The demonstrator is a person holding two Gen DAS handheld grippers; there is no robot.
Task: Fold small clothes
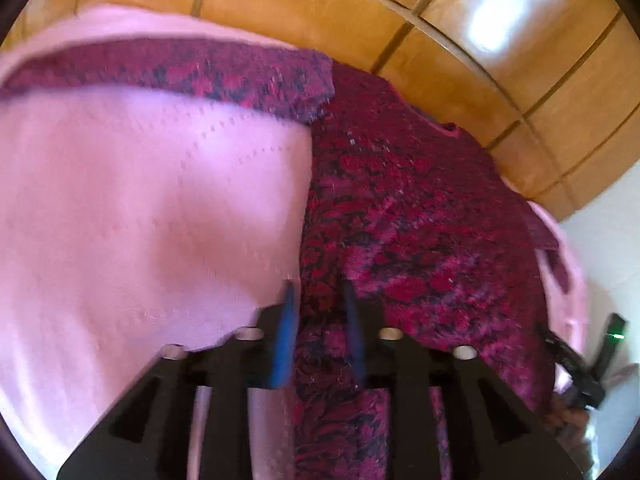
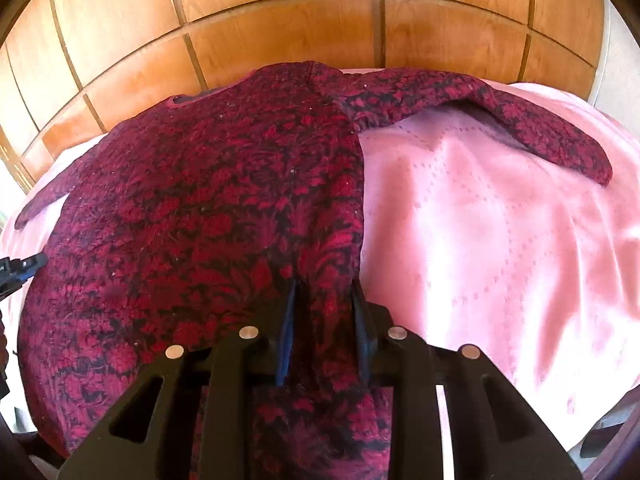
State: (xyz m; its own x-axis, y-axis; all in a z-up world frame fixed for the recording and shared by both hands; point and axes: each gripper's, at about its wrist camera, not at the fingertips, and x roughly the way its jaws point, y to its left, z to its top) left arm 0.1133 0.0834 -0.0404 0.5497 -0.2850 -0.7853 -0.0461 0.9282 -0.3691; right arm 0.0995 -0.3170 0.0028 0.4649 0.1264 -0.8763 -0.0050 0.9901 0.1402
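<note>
Wood-panel wall (image 2: 280, 32) filled the top of both views. Below it a pink quilted cover (image 2: 500, 240) took the right half of the right wrist view & the left half of the left wrist view. The dark red patterned top (image 2: 192, 208) lay flat on the cover, left-center in the right wrist view, one sleeve (image 2: 552, 136) reaching toward upper right, the other trailing to the left edge. Your right gripper (image 2: 324, 292), bottom center, had its fingers apart w/ the top's right edge between them. Your left gripper (image 1: 318, 296), bottom center of its blurred view, also stood apart over the top's edge; can't tell if it touched fabric.
</note>
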